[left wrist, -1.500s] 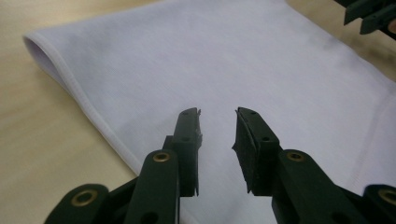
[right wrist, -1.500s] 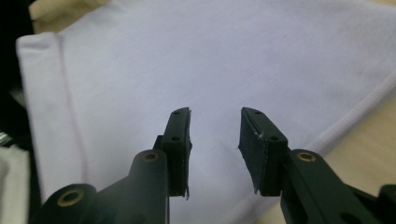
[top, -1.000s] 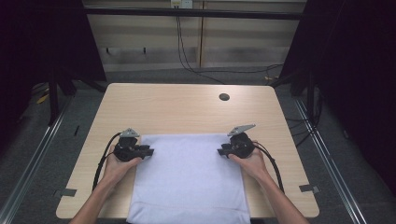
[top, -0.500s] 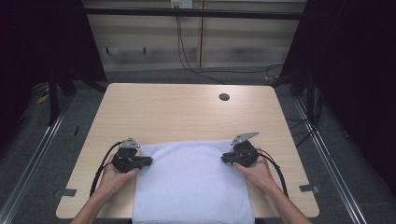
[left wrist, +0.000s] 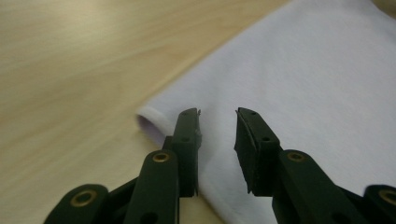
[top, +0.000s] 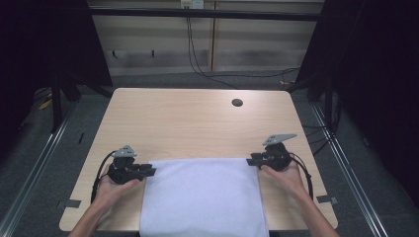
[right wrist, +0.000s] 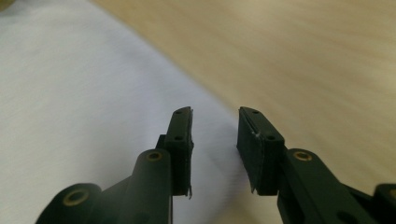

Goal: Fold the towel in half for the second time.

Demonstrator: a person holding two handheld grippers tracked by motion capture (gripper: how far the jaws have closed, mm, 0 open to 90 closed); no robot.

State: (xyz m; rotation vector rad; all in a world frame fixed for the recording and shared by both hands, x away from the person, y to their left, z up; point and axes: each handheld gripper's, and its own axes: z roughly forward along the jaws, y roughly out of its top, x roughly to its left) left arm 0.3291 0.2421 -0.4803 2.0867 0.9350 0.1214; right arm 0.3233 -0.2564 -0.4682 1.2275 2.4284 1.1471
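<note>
High view. A white cloth is laid flat on the near half of the wooden table, its near end hanging over the table's front edge. The left gripper is seen at the cloth's far-left corner, the right gripper at the far-right corner. The far edge is drawn straight between them. Spreading is judged largely done at the far edge; whether a fold or a further pull is left cannot be told. The far half of the table is bare apart from a small round dark hole. Open room is noted ahead of both grippers; the table's side edges lie near each hand.

Left gripper view. The jaws are found parted, having just been opening. No fabric is pinched: the pads stand above the cloth, with its rounded, hemmed corner just to the left of them. Bare wood runs off beyond that corner.

Right gripper view. The jaws are likewise spread, just opened, with nothing gripped between them. They hang over the cloth's side edge, fabric on one side and bare tabletop on the other. The picture is blurred, so contact with the cloth cannot be settled.
</note>
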